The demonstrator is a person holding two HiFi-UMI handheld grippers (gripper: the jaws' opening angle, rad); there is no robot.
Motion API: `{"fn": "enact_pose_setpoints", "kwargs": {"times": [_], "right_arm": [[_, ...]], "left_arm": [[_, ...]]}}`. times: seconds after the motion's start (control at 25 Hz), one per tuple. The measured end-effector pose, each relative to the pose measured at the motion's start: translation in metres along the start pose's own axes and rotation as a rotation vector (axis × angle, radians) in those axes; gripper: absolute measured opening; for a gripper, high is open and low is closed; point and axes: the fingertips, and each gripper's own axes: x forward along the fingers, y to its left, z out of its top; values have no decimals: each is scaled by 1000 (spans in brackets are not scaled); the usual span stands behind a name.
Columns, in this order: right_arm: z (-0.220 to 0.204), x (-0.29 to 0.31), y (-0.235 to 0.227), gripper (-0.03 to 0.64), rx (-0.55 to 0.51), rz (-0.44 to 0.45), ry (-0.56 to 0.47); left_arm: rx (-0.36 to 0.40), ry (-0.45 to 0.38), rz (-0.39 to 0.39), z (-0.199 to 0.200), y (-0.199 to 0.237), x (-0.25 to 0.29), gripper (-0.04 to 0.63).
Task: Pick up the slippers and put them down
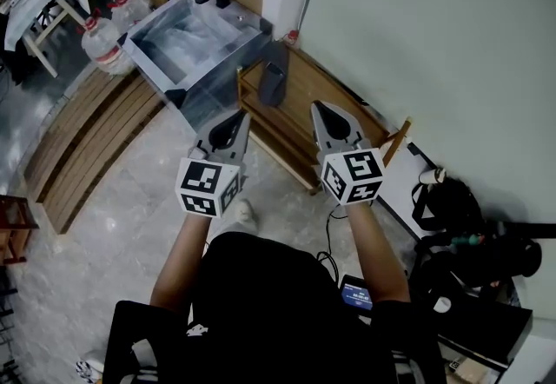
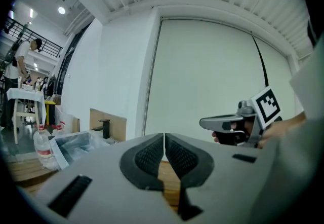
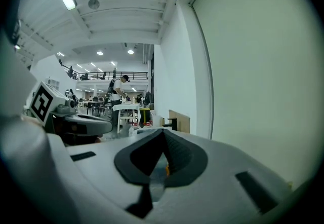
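In the head view a low wooden rack (image 1: 295,126) stands against the white wall, right ahead of both grippers. On its far end a dark grey thing (image 1: 271,83) stands upright; I cannot tell whether it is a slipper. My left gripper (image 1: 236,118) points at the rack's near left edge, shut and empty. My right gripper (image 1: 321,108) hovers over the rack's middle, jaws together with nothing in them. The left gripper view shows its own jaws (image 2: 164,138) meeting, with the right gripper (image 2: 230,123) beside them. The right gripper view shows its jaws (image 3: 163,133) touching at the tips.
A steel sink unit (image 1: 198,45) wrapped in plastic stands behind the rack, with water bottles (image 1: 102,43) and a slatted wooden pallet (image 1: 87,139) to its left. Black bags and gear (image 1: 465,230) lie at the right. A cable (image 1: 328,235) runs along the floor. A person (image 3: 117,88) stands far off.
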Motion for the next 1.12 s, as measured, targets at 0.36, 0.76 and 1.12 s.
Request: {"fn": "enact_pose_setpoints", "kwargs": {"times": [0.36,0.76,1.12], "right_arm": [[-11,60,-11,-9,19,-54,38],[-32,92,-21,-9,31,-117,89],[-47,97,-34,-9,15,-124,114]], "left_arm": [[-8,38,-68,-7,51,42,11],[-44,77,-156,-24,76,59,11],[-29,118,-189,-41,73,81,11]]}}
